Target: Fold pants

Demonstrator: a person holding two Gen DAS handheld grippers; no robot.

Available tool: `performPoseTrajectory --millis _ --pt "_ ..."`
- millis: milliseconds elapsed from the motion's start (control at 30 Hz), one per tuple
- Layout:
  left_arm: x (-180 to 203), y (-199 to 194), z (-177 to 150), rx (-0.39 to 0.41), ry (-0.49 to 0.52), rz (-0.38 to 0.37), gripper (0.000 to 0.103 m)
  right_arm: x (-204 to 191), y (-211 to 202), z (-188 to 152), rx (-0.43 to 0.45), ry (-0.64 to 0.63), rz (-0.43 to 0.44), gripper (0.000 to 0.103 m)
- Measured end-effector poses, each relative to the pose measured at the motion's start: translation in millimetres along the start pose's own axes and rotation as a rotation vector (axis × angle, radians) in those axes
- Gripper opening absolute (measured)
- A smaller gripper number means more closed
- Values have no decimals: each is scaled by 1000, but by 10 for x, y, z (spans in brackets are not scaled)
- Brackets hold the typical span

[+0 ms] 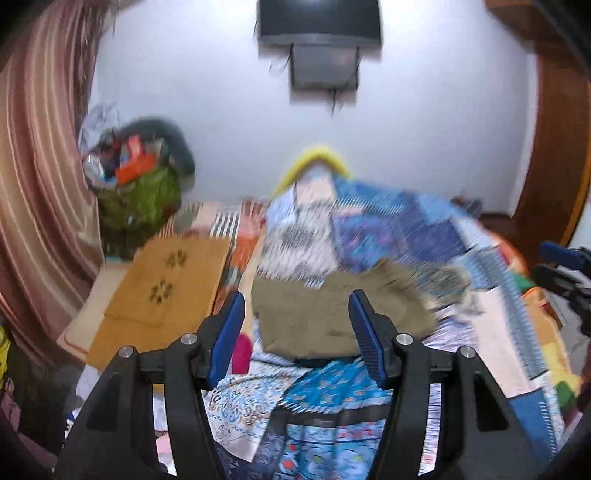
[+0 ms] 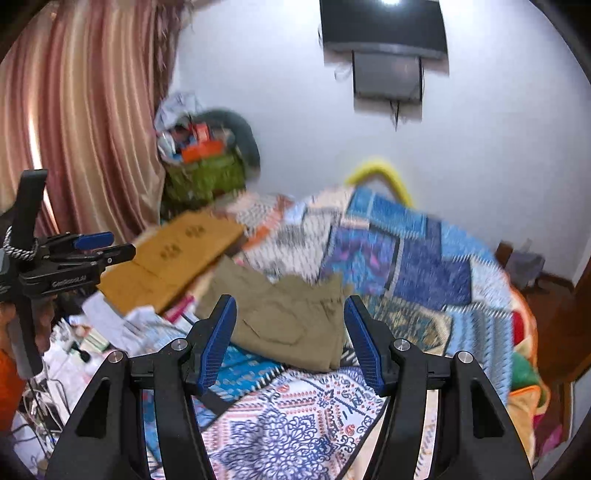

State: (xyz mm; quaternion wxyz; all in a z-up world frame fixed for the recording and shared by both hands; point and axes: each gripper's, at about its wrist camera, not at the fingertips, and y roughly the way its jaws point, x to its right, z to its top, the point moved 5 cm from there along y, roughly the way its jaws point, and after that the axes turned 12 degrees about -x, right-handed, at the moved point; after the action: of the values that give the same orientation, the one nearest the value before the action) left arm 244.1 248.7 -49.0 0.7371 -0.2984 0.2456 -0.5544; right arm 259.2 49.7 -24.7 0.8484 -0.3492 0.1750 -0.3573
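Olive-khaki pants lie in a folded bundle on a patchwork bedspread. They also show in the right wrist view. My left gripper is open and empty, raised above the bed on the near side of the pants. My right gripper is open and empty, likewise raised on the near side of the pants. The left gripper shows at the left edge of the right wrist view, and the right gripper at the right edge of the left wrist view. Both views are motion-blurred.
A mustard-yellow mat lies to the left of the pants. A green bag piled with clutter stands against the white wall. Striped curtains hang at left. A dark screen is mounted on the wall. Papers and cables litter the left side.
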Motion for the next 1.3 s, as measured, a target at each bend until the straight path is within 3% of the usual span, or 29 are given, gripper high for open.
performPoseTrajectory --millis 167,333,500,633,700,867,1067,1300 --pt "241 -914 -103 164 23 -9 59 -212 -655 11 139 -24 5 57" --pt "405 -1519 -327 278 28 -10 59 -469 -1313 -121 292 -47 21 57" --pt "528 -1916 -587 362 33 -29 65 -637 -1627 -288 378 -58 32 57" --pt "575 -2073 -753 405 39 -34 74 -720 -1739 -420 425 -46 27 57" --pt "560 -2139 -829 420 21 -48 86 -720 -1778 -482 440 -32 7 57" --pt "573 -2221 -937 430 21 -64 99 -724 -1722 -559 444 -10 -14 80" --pt "641 -2244 -1014 442 32 -59 103 -711 -1765 -599 443 21 -18 103" --pt "698 -2209 -1093 443 37 -44 103 -735 -1802 -720 439 33 -27 103"
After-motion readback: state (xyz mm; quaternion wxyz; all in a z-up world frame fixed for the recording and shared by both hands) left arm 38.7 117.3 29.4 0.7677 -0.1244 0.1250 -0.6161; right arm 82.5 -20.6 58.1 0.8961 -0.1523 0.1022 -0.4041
